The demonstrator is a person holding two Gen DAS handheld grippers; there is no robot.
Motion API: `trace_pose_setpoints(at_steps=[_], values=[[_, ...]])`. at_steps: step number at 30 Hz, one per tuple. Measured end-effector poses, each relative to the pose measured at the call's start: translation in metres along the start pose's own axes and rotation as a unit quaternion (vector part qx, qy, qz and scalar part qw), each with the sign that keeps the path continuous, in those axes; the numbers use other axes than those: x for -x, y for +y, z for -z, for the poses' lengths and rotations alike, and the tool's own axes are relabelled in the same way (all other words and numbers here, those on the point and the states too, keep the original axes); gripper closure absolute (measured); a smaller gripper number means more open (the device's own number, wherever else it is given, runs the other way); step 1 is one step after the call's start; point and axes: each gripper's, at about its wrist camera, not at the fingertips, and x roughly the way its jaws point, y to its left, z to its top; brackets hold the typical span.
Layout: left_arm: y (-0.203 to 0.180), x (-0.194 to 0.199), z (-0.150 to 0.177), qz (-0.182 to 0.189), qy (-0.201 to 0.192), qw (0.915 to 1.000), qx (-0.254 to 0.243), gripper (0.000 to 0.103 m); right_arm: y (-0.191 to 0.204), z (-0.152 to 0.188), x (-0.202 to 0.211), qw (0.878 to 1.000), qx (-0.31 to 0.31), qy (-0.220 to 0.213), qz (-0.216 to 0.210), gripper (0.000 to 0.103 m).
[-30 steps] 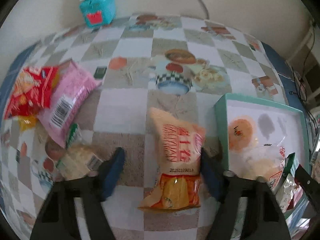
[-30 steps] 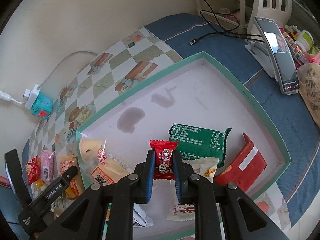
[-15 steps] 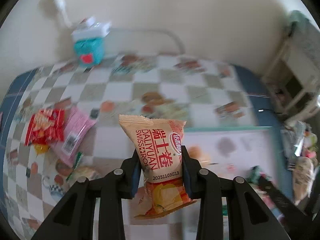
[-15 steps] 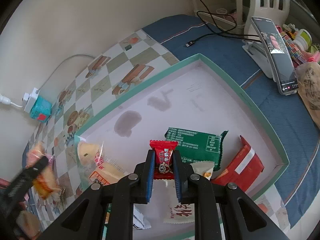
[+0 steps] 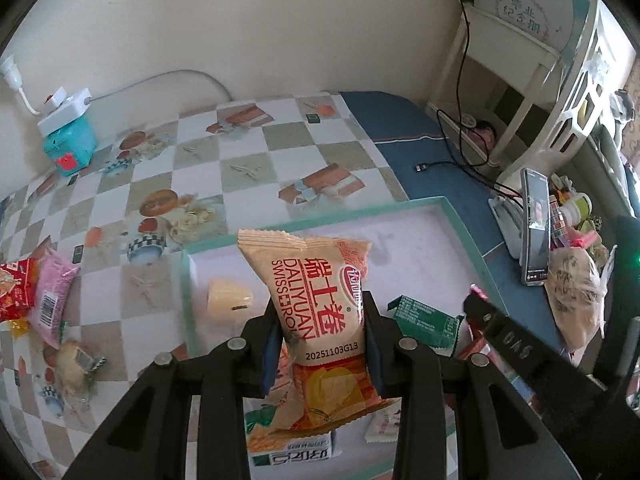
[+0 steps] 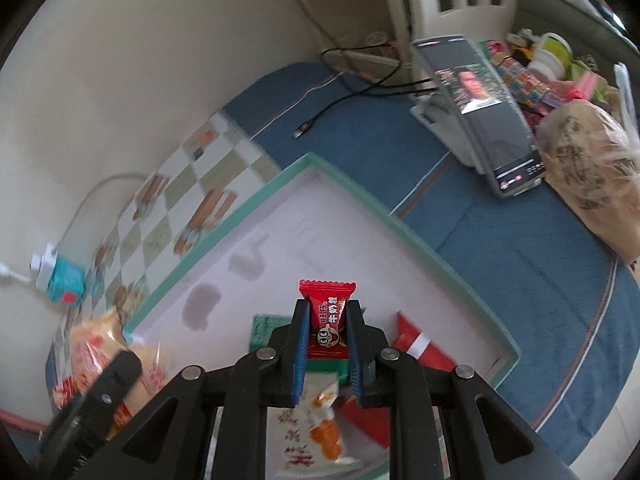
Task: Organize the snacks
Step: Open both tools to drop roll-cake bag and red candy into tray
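A: Snacks are half sorted, I'd say. The green-rimmed box already holds a green packet, a pale wrapped cake and more under the tools.

B: And what's in the air?

A: Two things. The left gripper is clenched on an orange Swiss roll pack, carried upright above the box's near half. The right gripper has its jaws tight on a small red candy, also over the box's near end.

B: Anything left outside the box?

A: Yes. On the checkered cloth, well to the left of the box, lie a pink packet, a red bag beside it, and a small wrapped cake nearer the camera.

B: So which step is this?

A: Delivery, as I read it: both items are over the box but not yet let go.

B: Next move?

A: Lower each over a bare patch of the box floor, probably toward the far end where nothing lies, then release. The tall pack may topple onto its neighbours, so it is best laid flat.
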Motion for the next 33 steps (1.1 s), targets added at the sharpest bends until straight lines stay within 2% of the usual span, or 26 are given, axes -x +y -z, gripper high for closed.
trace_pose_setpoints(at_steps=[9,11,12,13,15,18,20,21,22,24,26,28,30,33], values=[[0.004,-0.012,-0.007,0.01,-0.027,0.9994,0.021,0.066,0.006,-0.011,-0.013,0.999,0.008,-0.03,-0.008,0.084],[0.006,-0.016,-0.009,0.015,-0.031,0.9991,0.025,0.066,0.008,-0.012,-0.018,0.999,0.01,-0.029,-0.009,0.081],[0.006,-0.017,-0.01,0.014,-0.033,0.999,0.026,0.06,0.008,-0.012,-0.02,0.999,0.01,-0.029,-0.009,0.081],[0.007,-0.018,-0.01,0.015,-0.034,0.9989,0.028,0.046,0.009,-0.012,-0.021,0.999,0.009,-0.029,-0.01,0.081],[0.009,-0.016,-0.011,0.016,-0.036,0.9988,0.03,0.034,0.008,-0.012,-0.024,1.0,0.003,-0.025,-0.013,0.078],[0.015,-0.011,-0.014,0.008,-0.037,0.9986,0.036,0.034,0.006,-0.01,-0.027,1.0,-0.004,-0.015,-0.013,0.075],[0.023,-0.006,-0.016,-0.006,-0.035,0.9984,0.045,0.03,0.007,-0.008,-0.028,1.0,-0.002,-0.009,-0.01,0.071],[0.027,-0.004,-0.017,-0.014,-0.033,0.9982,0.049,0.024,0.007,-0.008,-0.028,1.0,0.0,-0.006,-0.008,0.061],[0.033,-0.002,-0.017,-0.025,-0.03,0.9976,0.057,0.019,0.009,-0.007,-0.027,1.0,0.003,-0.003,-0.004,0.047],[0.048,0.002,-0.017,-0.047,-0.023,0.9959,0.074,0.017,0.011,-0.005,-0.025,1.0,0.009,-0.001,0.002,0.032],[0.063,0.004,-0.015,-0.066,-0.012,0.9934,0.093,0.014,0.017,-0.003,-0.021,1.0,0.021,0.002,0.005,0.027],[0.08,0.006,-0.011,-0.088,0.001,0.9897,0.113,0.006,0.023,0.0,-0.016,0.999,0.034,0.001,0.006,0.013],[0.095,0.01,-0.005,-0.104,0.009,0.9855,0.134,0.006,0.029,0.003,-0.009,0.999,0.043,-0.003,0.005,0.002],[0.114,0.02,0.004,-0.119,0.014,0.9791,0.165,0.006,0.037,0.01,0.005,0.999,0.051,-0.011,0.001,0.0]])
